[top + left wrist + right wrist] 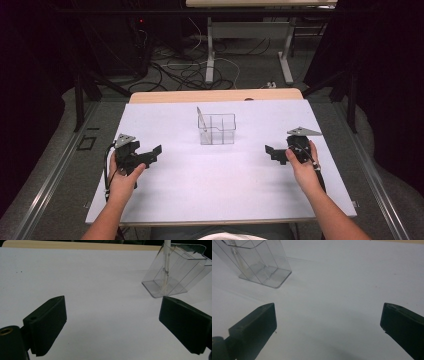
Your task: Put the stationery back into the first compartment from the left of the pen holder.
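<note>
Clear divided container (217, 129) stands alone mid-table, both grippers held off to either side of it.

The left gripper (148, 154) has its jaws spread wide with nothing between them, and the right gripper (274, 152) is just as agape and empty; each hovers low over the white tabletop (210, 190), well apart from the container. A thin white stick (200, 118) leans in the container's left rear compartment. Beyond the table's wooden far edge, cables (185, 70) sprawl over the floor around another table's legs.

Probably a lab, floor cables (185, 70), dark curtains (30, 75)
</note>
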### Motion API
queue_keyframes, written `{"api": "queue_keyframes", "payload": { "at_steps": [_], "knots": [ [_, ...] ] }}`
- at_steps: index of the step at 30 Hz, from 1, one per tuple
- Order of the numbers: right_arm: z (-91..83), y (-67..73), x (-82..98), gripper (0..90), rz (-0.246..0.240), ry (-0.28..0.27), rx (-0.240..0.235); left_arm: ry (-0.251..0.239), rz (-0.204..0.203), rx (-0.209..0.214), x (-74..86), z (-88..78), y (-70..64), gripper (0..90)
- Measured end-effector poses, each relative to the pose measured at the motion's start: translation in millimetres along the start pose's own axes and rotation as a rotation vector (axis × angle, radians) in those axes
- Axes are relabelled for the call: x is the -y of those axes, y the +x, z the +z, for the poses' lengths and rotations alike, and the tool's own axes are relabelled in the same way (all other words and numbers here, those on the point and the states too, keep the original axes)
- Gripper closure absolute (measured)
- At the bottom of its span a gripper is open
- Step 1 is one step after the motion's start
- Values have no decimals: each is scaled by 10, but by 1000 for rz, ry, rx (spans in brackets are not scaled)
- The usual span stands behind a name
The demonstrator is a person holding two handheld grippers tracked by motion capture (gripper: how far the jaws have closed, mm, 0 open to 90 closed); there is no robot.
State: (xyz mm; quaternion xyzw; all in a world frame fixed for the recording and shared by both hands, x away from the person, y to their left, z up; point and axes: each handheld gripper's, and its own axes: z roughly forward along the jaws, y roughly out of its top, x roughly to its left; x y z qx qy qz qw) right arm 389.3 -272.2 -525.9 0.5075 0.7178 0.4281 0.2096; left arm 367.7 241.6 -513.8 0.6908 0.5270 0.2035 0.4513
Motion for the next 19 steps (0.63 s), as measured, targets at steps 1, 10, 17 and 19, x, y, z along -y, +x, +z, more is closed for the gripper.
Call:
{"api": "queue_keyframes", "payload": {
  "at_steps": [1, 10, 17, 19],
  "knots": [
    [4, -7, 14, 3, -2, 0, 1, 0, 0, 0, 0, 0, -1, 76],
    [15, -27, 85, 10, 11, 6, 12, -1, 0, 0, -2, 2, 5, 76],
    [13, -46, 104, 10, 20, 5, 18, 3, 3, 0, -4, 4, 9, 77],
    [20, -59, 117, 10, 26, 9, 21, 4, 2, -1, -5, 8, 10, 77]
  ]
}}
